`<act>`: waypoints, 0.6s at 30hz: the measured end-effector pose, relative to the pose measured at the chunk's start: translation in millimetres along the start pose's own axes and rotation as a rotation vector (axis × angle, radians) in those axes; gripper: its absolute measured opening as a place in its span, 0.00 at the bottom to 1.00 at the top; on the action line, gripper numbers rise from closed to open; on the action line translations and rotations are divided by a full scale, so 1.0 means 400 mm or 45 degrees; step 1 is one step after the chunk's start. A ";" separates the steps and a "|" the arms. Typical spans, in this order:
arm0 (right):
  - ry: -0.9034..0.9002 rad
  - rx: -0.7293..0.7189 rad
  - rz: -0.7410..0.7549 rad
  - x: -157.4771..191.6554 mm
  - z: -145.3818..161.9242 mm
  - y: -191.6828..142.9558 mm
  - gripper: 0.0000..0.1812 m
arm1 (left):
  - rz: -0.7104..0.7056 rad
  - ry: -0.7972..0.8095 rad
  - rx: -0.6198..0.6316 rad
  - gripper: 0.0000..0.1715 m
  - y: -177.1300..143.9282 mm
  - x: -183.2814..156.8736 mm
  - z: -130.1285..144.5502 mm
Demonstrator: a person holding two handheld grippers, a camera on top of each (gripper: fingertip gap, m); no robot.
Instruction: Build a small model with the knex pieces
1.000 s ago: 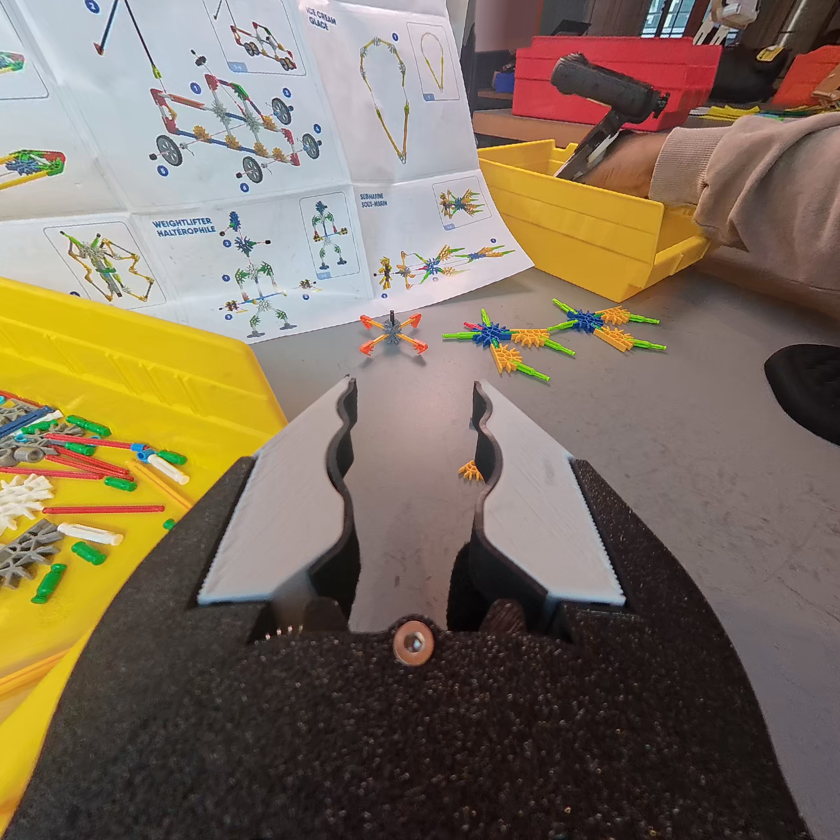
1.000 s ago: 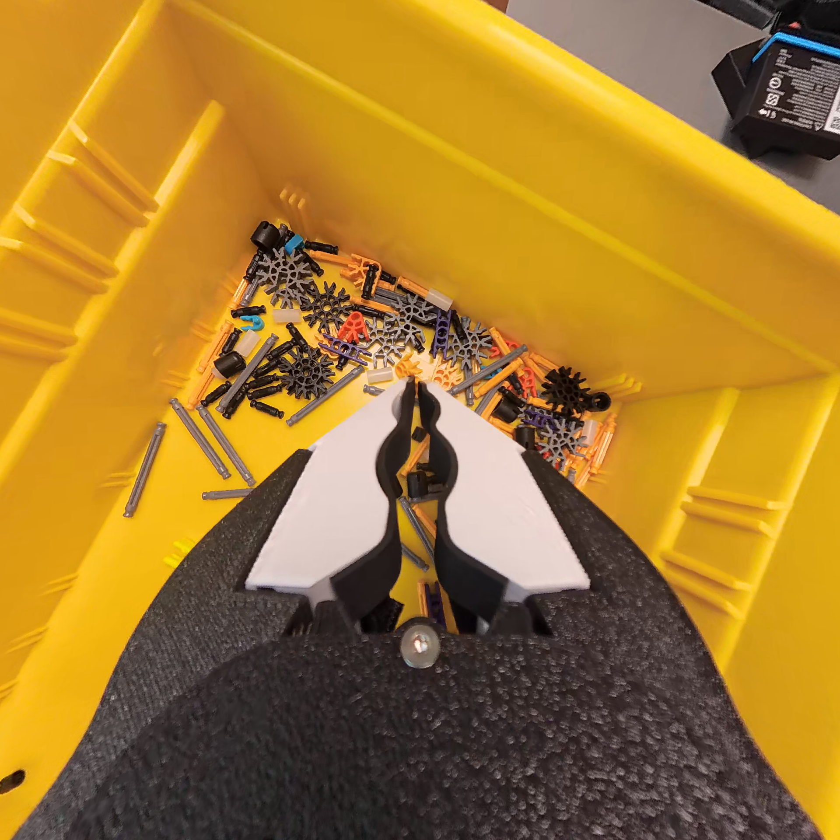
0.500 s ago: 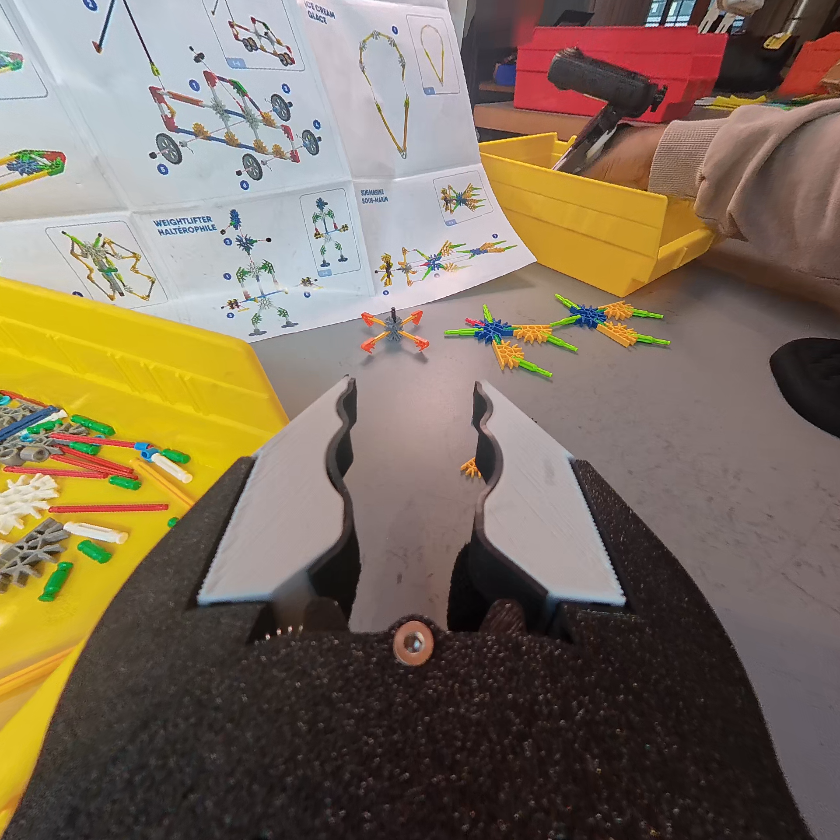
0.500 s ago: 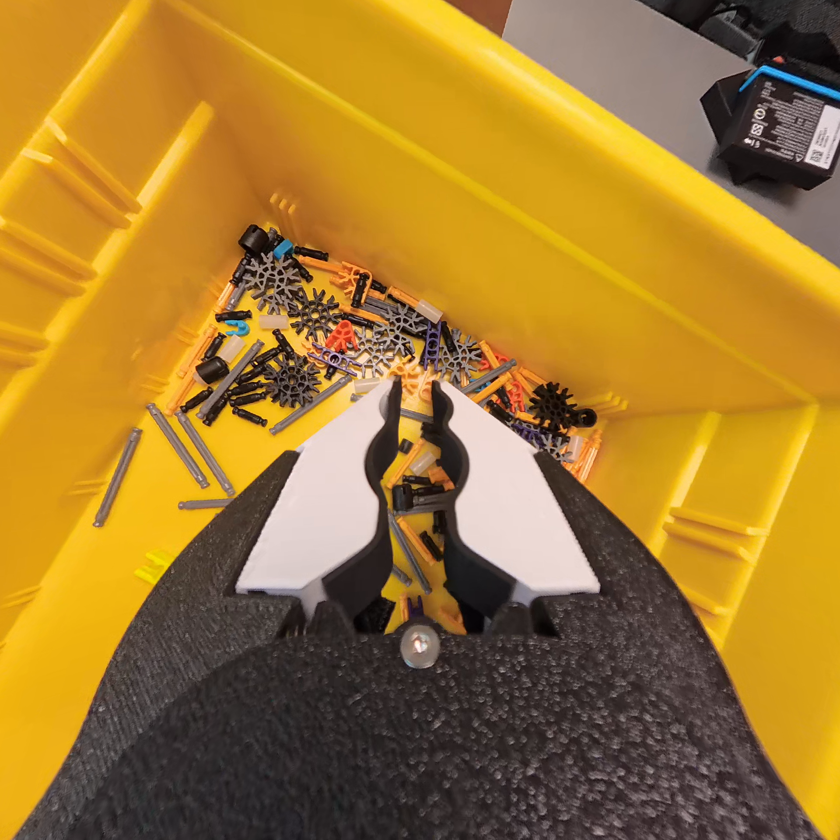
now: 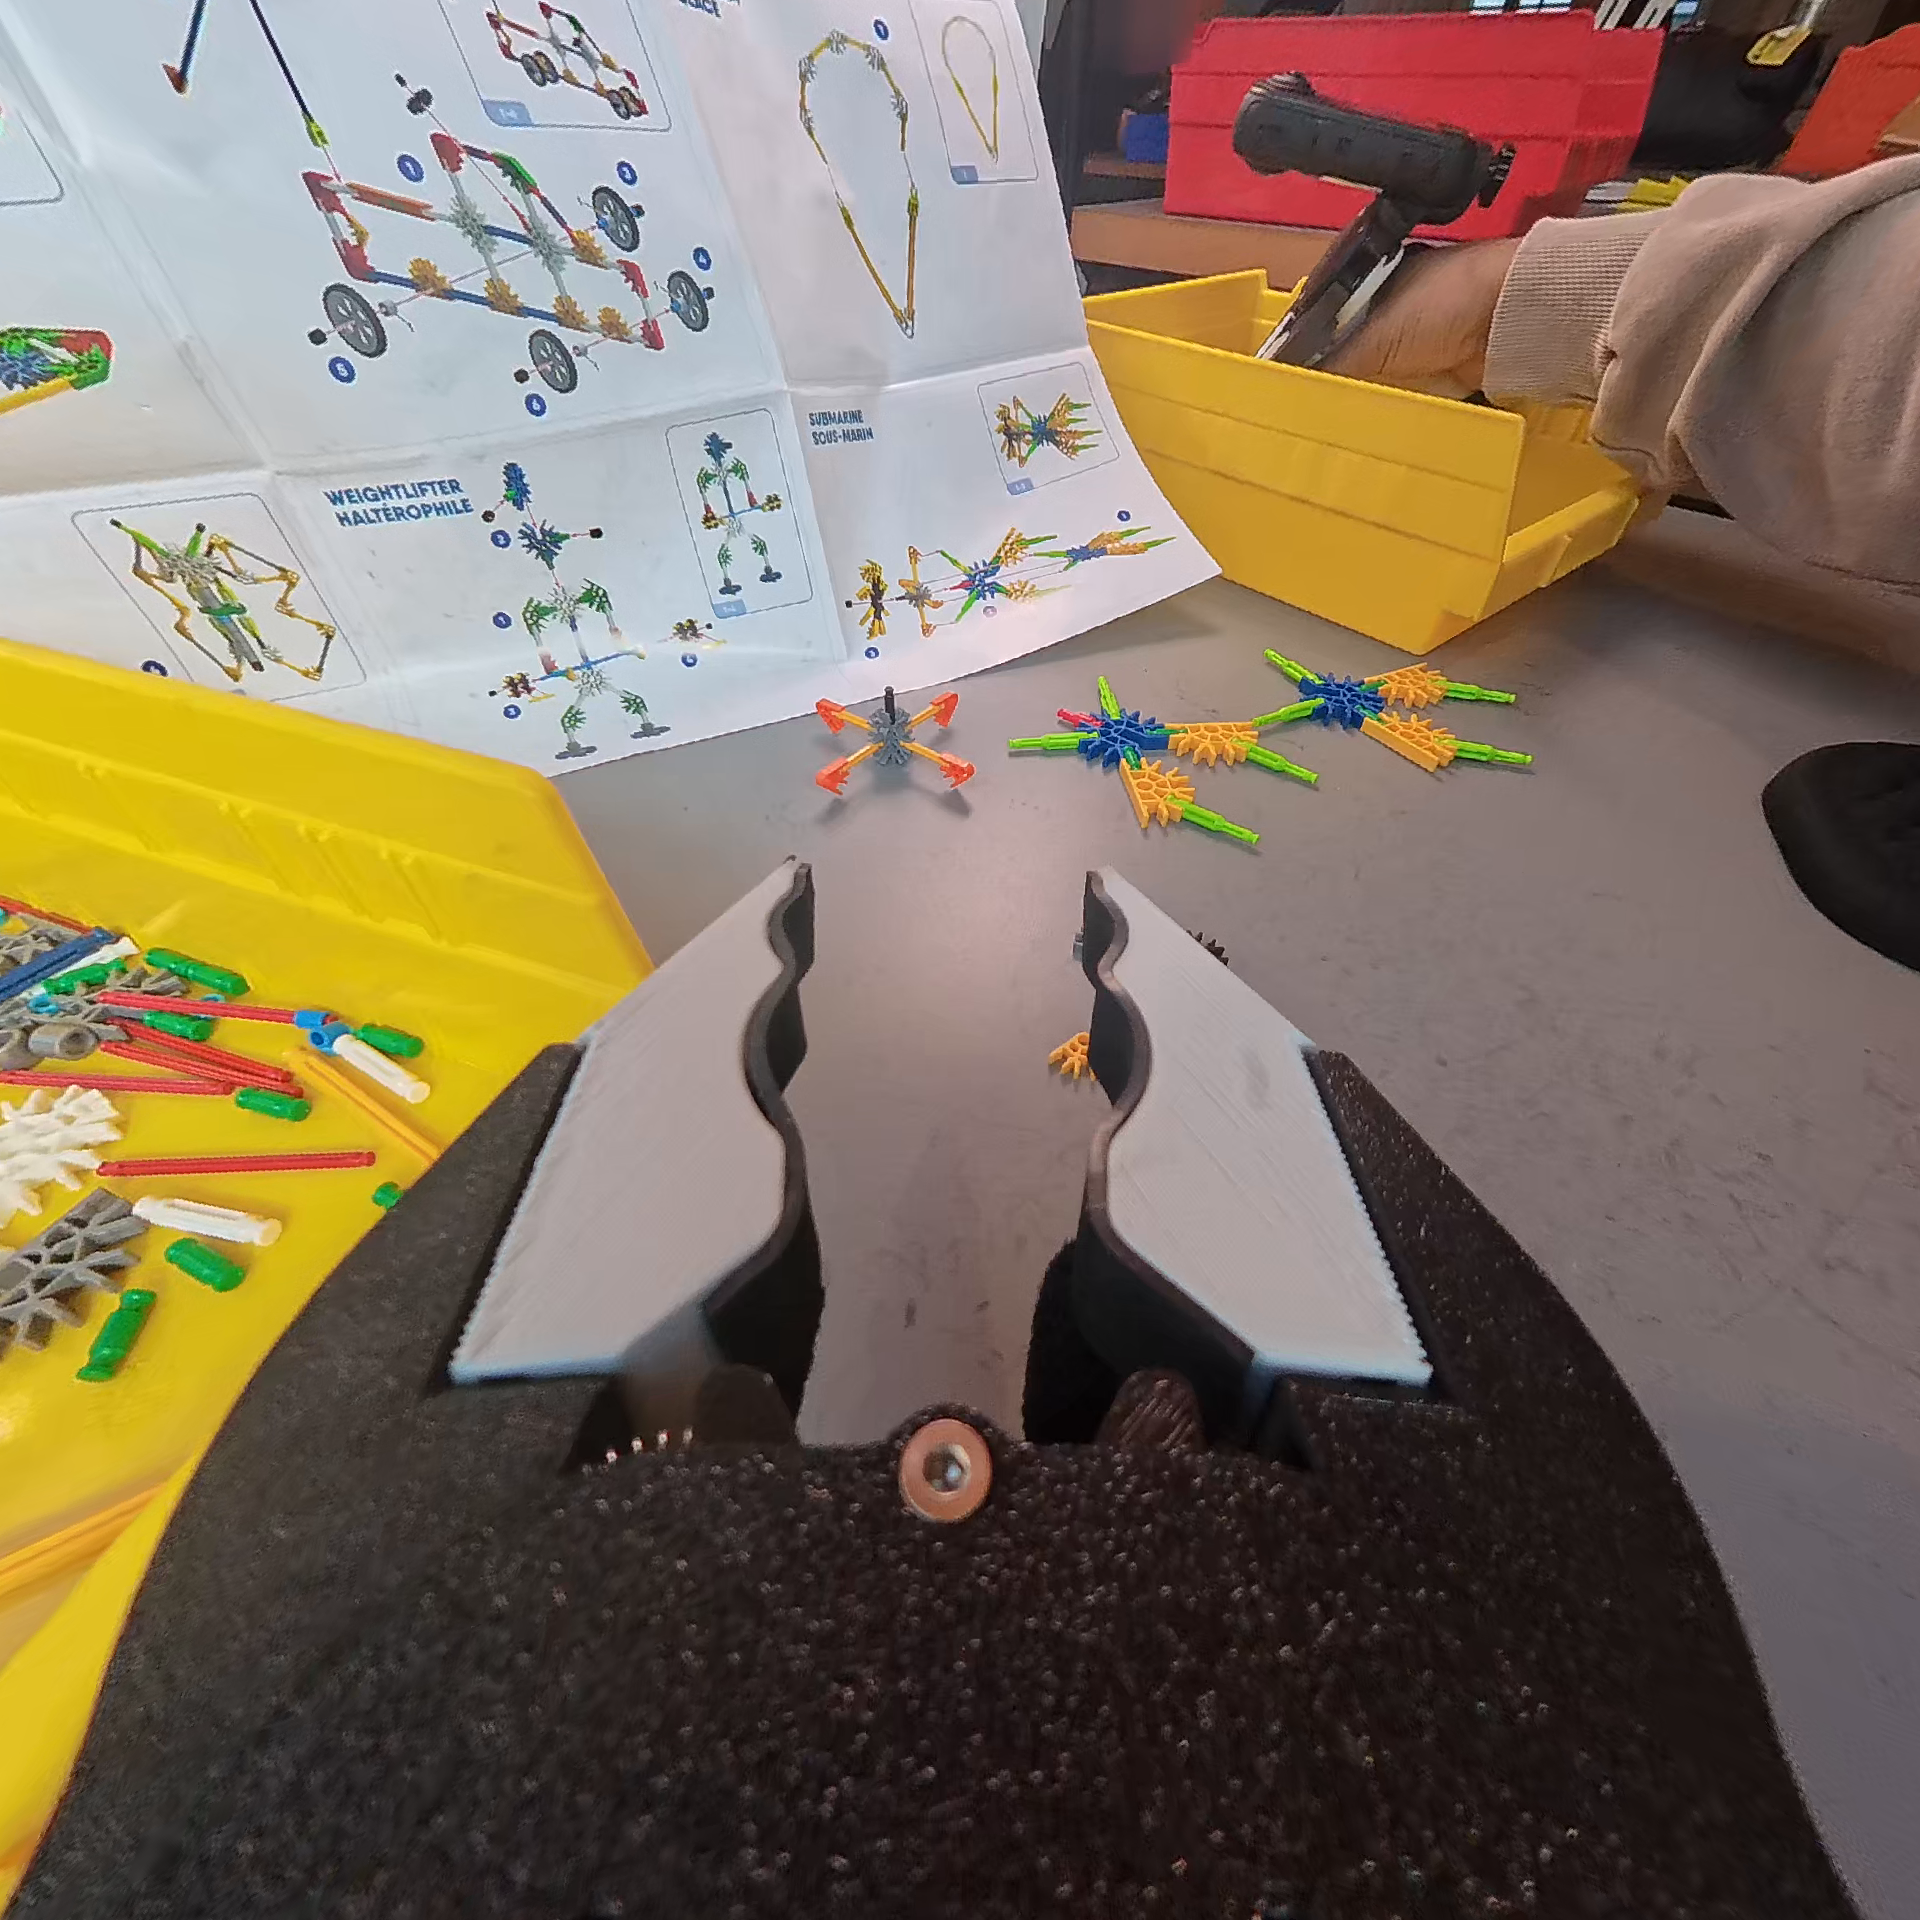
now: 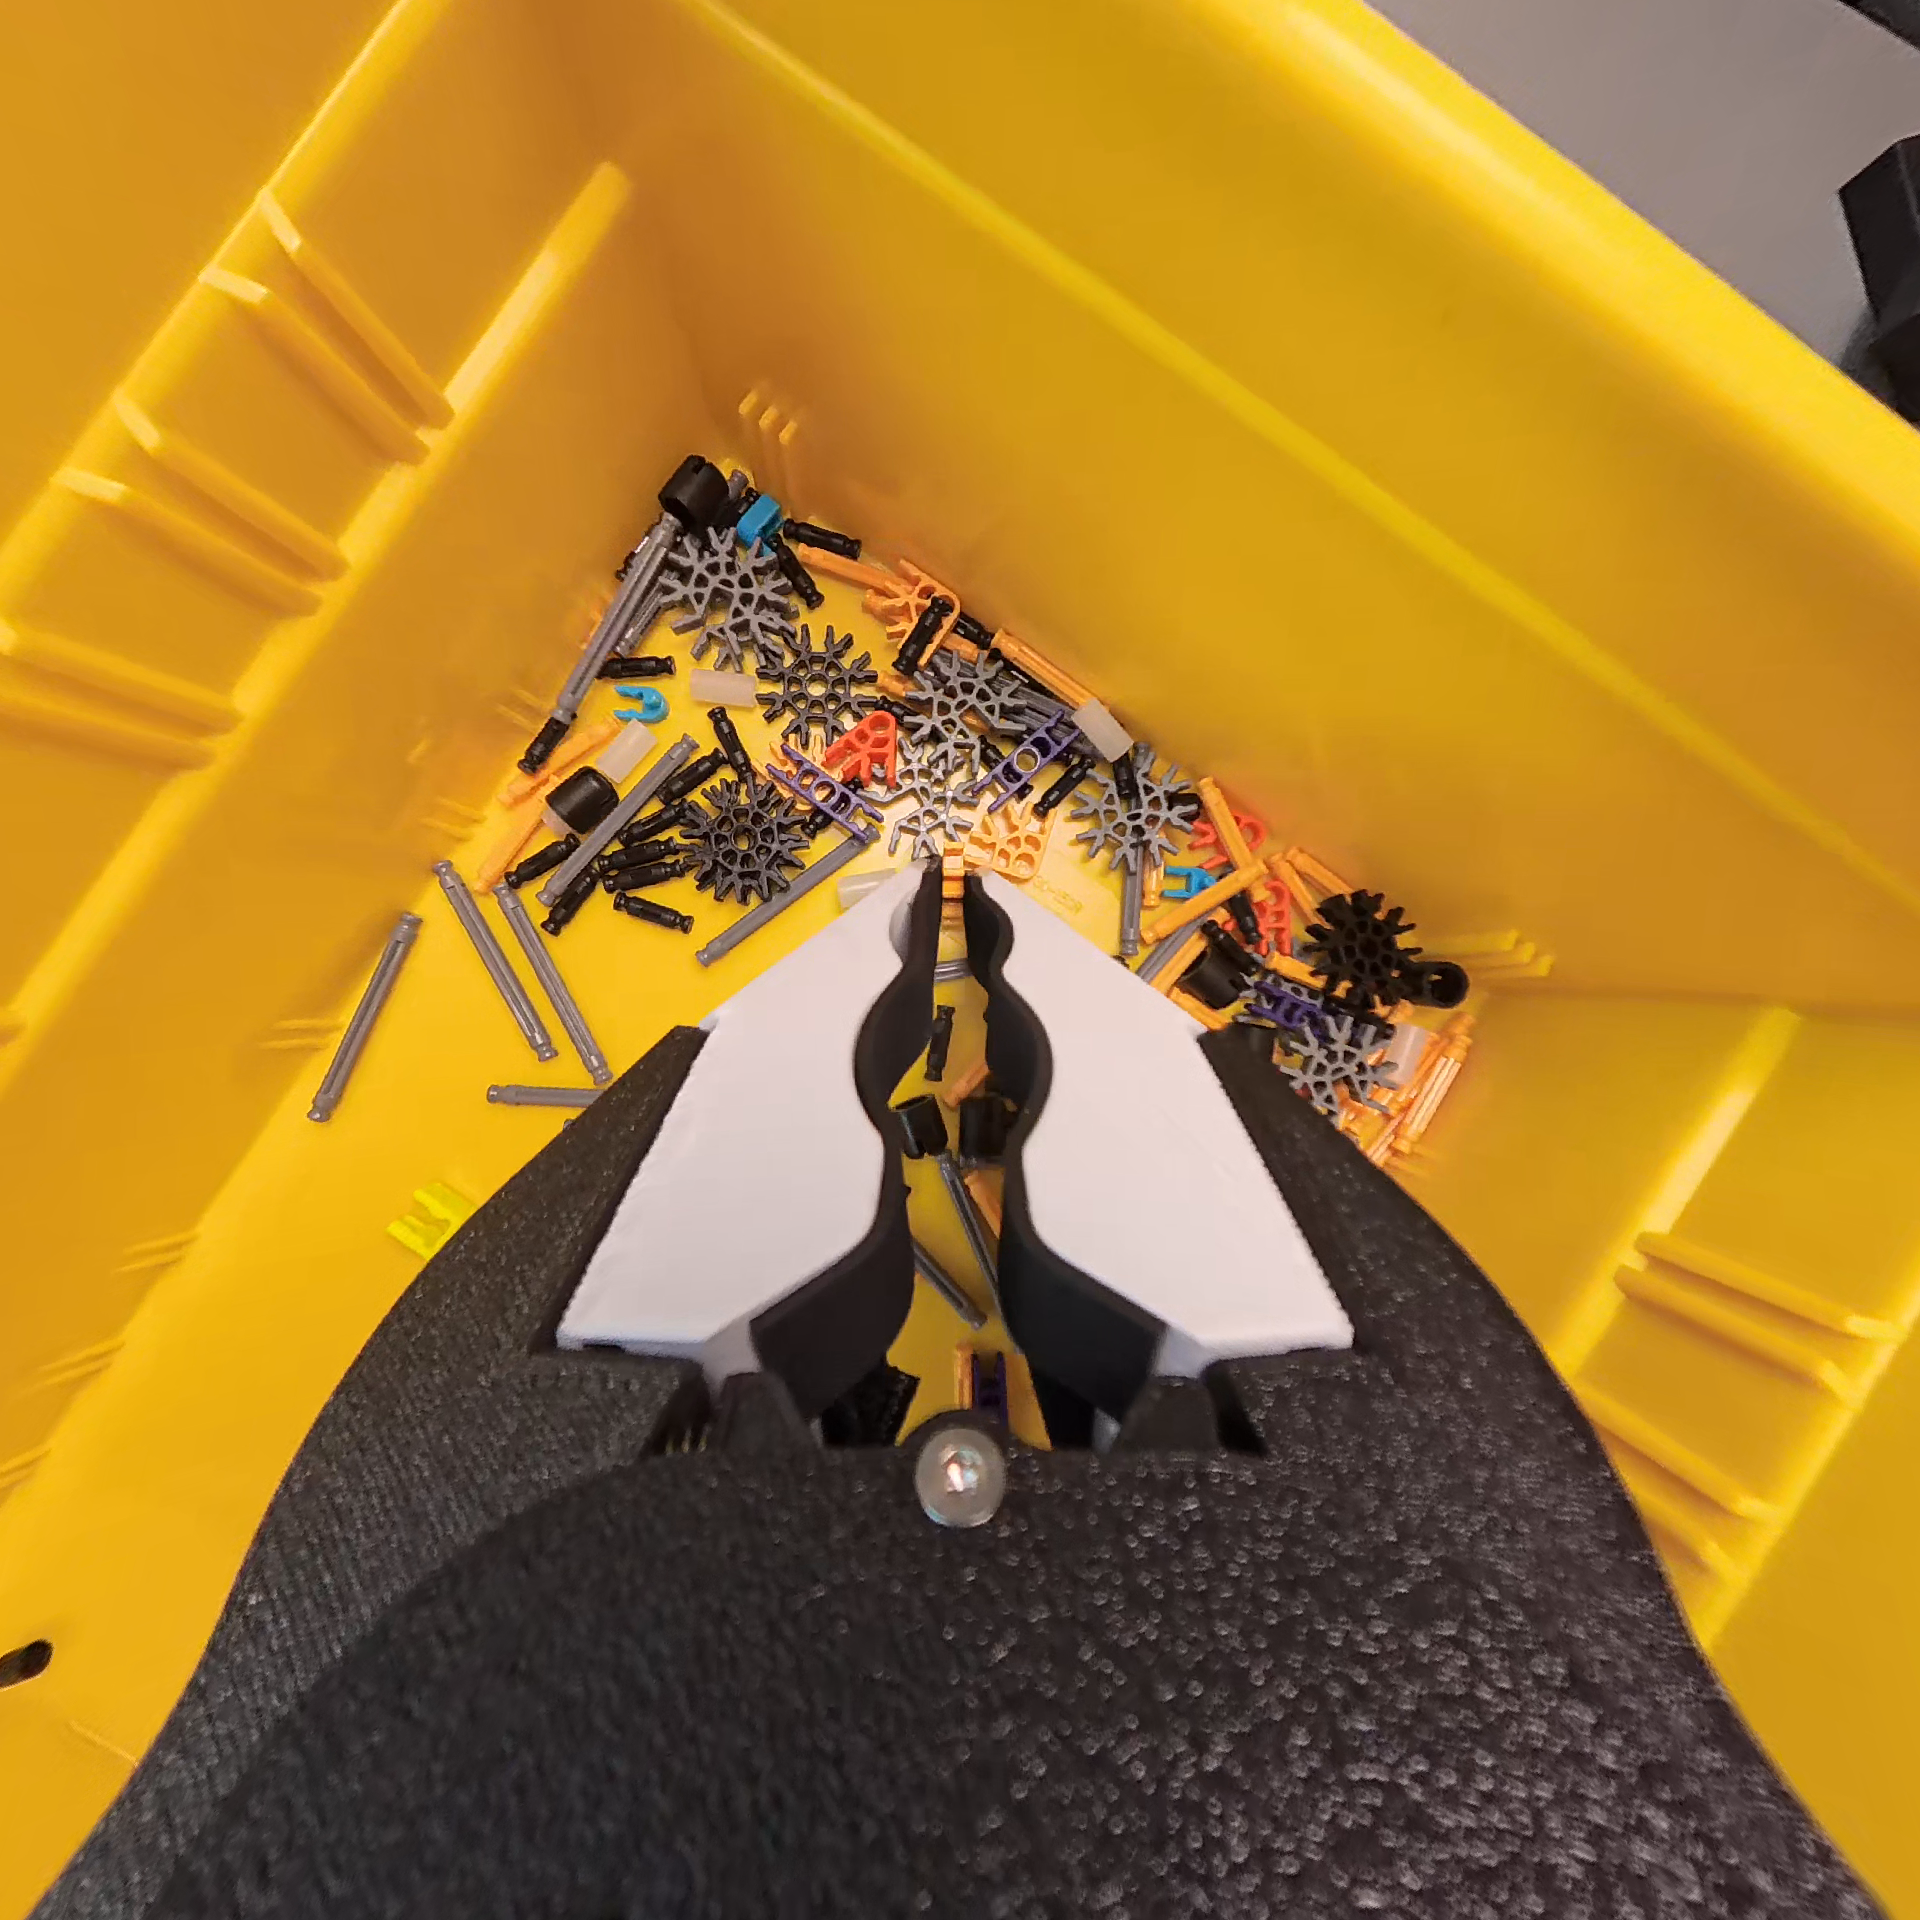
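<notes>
The right tongs point(image 6: 943, 883) reach into a yellow bin point(image 6: 1195, 343), nearly closed, pinching a small orange piece point(image 6: 953, 871) at the tips (above the toy bits). The left tongs point(image 5: 943, 902) gape wide and empty over the grey tabletop point(image 5: 1455, 1039), below a printed instruction sheet point(image 5: 623, 343).

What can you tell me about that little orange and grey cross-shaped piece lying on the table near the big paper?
The cross piece is a small plastic build: a grey snowflake-like hub with four yellow-orange rods spreading out, each ending in an orange-red connector. A short dark rod stands upright from the hub. It rests on the grey table, just in front of the sheet, apart from the blue and green build. Nothing grips it.
</notes>
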State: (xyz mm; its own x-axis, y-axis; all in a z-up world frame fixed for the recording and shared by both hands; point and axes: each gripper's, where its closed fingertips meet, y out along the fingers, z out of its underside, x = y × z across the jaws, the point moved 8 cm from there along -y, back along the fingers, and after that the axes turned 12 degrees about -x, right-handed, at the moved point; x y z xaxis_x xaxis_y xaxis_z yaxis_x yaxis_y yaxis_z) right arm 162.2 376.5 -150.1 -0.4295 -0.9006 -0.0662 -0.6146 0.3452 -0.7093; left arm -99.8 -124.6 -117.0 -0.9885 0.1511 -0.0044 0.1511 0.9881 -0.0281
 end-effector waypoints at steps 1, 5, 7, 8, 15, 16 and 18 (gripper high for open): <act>0.005 -0.004 0.003 0.000 0.000 -0.002 0.01 | -0.001 -0.001 0.000 0.30 0.000 0.001 0.000; -0.002 -0.239 0.036 0.038 -0.063 -0.084 0.01 | -0.003 -0.011 -0.001 0.30 -0.002 0.002 -0.003; -0.069 -0.468 -0.045 0.129 -0.130 -0.178 0.01 | -0.005 -0.017 0.001 0.30 -0.002 0.003 -0.003; -0.133 -0.543 -0.124 0.196 -0.155 -0.225 0.01 | -0.004 -0.022 0.004 0.30 -0.001 0.003 -0.001; -0.607 -0.430 -0.853 0.757 -0.050 -0.323 0.01 | 0.009 0.014 0.011 0.30 -0.001 -0.010 -0.007; -0.663 -0.389 -0.904 0.814 -0.014 -0.306 0.01 | 0.007 0.024 0.006 0.30 -0.003 -0.012 -0.011; -0.737 -0.327 -0.966 0.900 0.050 -0.261 0.01 | 0.004 0.040 -0.007 0.30 -0.007 -0.014 -0.019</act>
State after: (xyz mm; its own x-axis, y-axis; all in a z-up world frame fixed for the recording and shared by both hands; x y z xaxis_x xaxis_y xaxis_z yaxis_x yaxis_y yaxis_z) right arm 85.0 10.9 -113.9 0.4857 -0.8733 -0.0384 -0.7474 -0.3922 -0.5362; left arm -94.6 -128.0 -109.3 -0.9876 0.1547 0.0273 0.1541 0.9878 -0.0227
